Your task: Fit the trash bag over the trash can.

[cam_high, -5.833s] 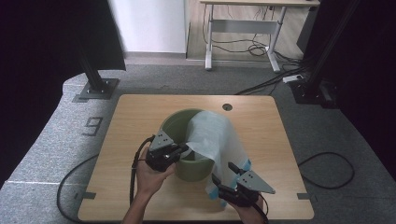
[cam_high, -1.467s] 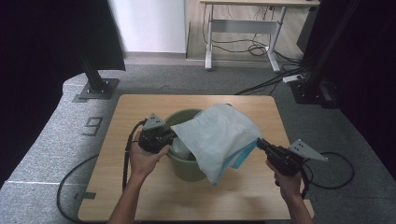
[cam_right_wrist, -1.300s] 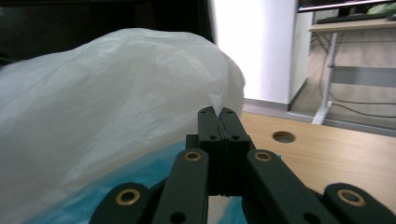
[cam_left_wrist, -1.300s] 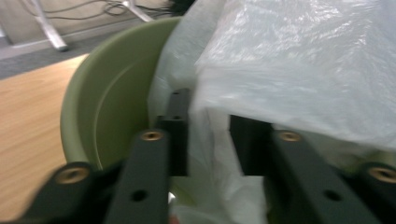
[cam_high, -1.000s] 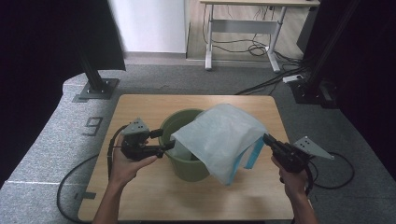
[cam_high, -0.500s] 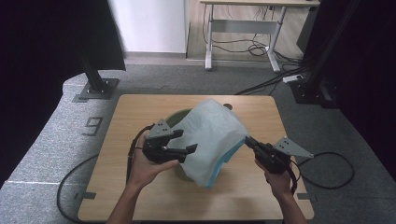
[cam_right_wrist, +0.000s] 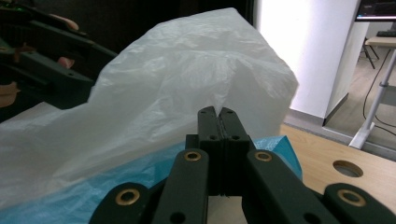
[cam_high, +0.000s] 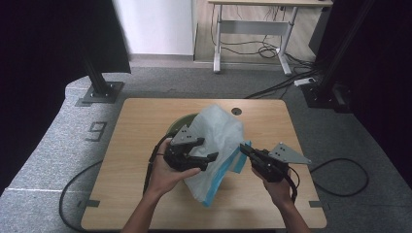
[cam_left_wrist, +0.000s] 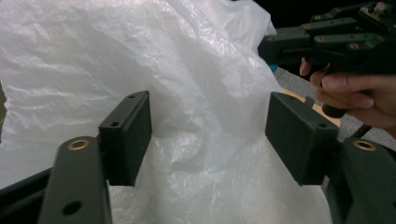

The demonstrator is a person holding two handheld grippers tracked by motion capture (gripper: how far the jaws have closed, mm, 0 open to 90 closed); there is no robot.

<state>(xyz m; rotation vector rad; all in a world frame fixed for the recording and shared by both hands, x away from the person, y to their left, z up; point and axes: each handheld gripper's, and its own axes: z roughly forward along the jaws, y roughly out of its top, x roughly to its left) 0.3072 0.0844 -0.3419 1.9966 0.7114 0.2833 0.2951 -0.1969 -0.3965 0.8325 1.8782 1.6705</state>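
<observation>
The white plastic bag (cam_high: 217, 141) with a blue edge (cam_high: 221, 180) stands puffed up over the middle of the wooden surface (cam_high: 141, 121), between the two grippers. In the left gripper view the bag (cam_left_wrist: 196, 93) fills the space in front of the left gripper (cam_left_wrist: 208, 135); its jaws stand apart, one at each side of a fold of the plastic, and they have just been closing a little, but the pads do not press on the film. In the high view this left gripper (cam_high: 206, 158) is at the left flank of the bag. The right gripper (cam_high: 245, 149) is at the right flank, near the blue edge. In the right gripper view the jaws of the right gripper (cam_right_wrist: 220, 114) are clenched together, and a pinch of the white film rises from their tips, so they grasp the bag (cam_right_wrist: 177, 84).

There is one bag, one green bucket (cam_high: 180, 124), two grippers and two hands. The left hand (cam_high: 167, 177) and the right hand (cam_high: 277, 187) come from the bottom edge.

The bucket stands on the surface behind the left gripper, and the bag covers most of it, so just a part of its rim shows. I cannot tell what is inside the bucket, nor if the bag has something in it.
</observation>
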